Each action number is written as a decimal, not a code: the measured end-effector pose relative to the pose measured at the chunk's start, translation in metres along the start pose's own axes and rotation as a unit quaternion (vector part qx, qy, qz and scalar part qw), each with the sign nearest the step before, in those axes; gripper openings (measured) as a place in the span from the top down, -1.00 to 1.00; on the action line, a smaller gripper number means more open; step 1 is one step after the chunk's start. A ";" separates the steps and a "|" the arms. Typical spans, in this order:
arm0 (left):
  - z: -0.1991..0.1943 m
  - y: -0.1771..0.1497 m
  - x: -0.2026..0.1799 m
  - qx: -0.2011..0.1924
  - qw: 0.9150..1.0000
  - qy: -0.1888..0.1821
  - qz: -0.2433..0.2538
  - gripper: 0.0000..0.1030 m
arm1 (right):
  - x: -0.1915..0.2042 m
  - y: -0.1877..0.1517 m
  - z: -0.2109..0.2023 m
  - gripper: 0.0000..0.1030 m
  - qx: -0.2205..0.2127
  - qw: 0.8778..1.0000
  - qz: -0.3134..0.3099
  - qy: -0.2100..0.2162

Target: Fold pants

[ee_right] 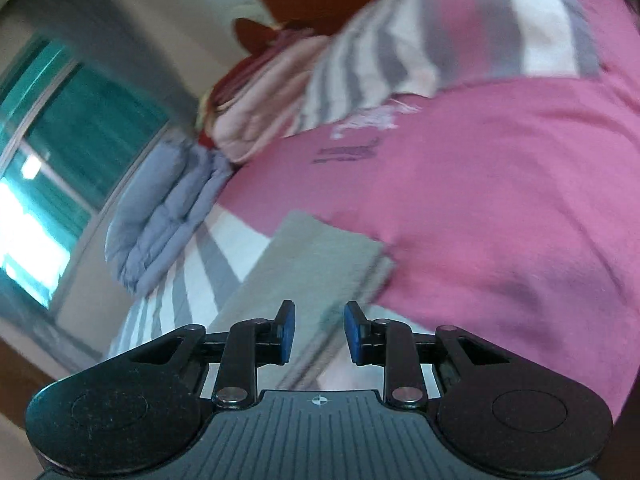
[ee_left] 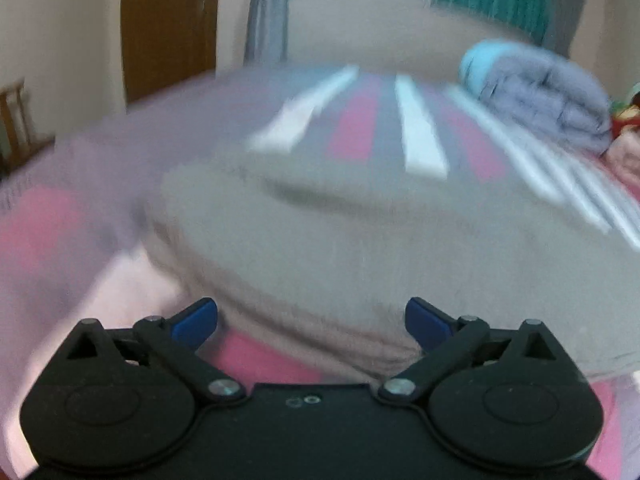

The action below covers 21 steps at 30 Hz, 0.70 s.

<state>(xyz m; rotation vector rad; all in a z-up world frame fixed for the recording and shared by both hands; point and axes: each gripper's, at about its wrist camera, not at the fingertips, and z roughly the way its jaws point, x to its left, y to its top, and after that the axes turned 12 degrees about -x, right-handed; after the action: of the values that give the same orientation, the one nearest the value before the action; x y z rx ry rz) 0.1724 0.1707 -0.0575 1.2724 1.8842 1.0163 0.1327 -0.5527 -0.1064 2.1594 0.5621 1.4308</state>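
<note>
The folded grey-beige knit pants (ee_left: 360, 240) lie on the bed with the pink, grey and white striped sheet (ee_left: 420, 132). The left claw (ee_left: 311, 320) is wide open just over their near edge. The right claw (ee_right: 319, 332) is partly open around the pants' edge (ee_right: 320, 264), not pressing it. A folded lilac-grey quilt (ee_left: 552, 96) lies farther back.

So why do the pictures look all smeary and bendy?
Left wrist view: the grey pants and striped bedcover are smeared by motion, edges curved by the fisheye lens. Right wrist view: tilted, blurred too, with the bright window washed out.
</note>
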 end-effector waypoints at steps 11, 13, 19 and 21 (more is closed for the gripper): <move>0.007 -0.016 0.025 -0.017 0.997 -0.016 -0.071 -0.89 | -0.028 0.024 0.020 0.34 0.033 0.997 0.072 -0.008; 0.003 -0.019 0.022 -0.017 0.997 -0.015 -0.070 -0.89 | -0.023 0.024 0.029 0.34 0.042 0.998 0.053 -0.008; 0.001 -0.022 0.017 -0.018 0.997 -0.015 -0.069 -0.89 | 0.008 0.036 0.009 0.72 -0.006 0.996 -0.068 0.049; 0.002 -0.023 0.017 -0.018 0.997 -0.016 -0.070 -0.89 | 0.005 0.034 0.002 0.72 -0.019 0.996 -0.065 0.053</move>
<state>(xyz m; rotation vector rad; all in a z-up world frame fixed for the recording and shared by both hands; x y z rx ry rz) 0.1586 0.1815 -0.0794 1.1138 1.8945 0.9472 0.1388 -0.5776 -0.0831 1.9877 0.6964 1.4788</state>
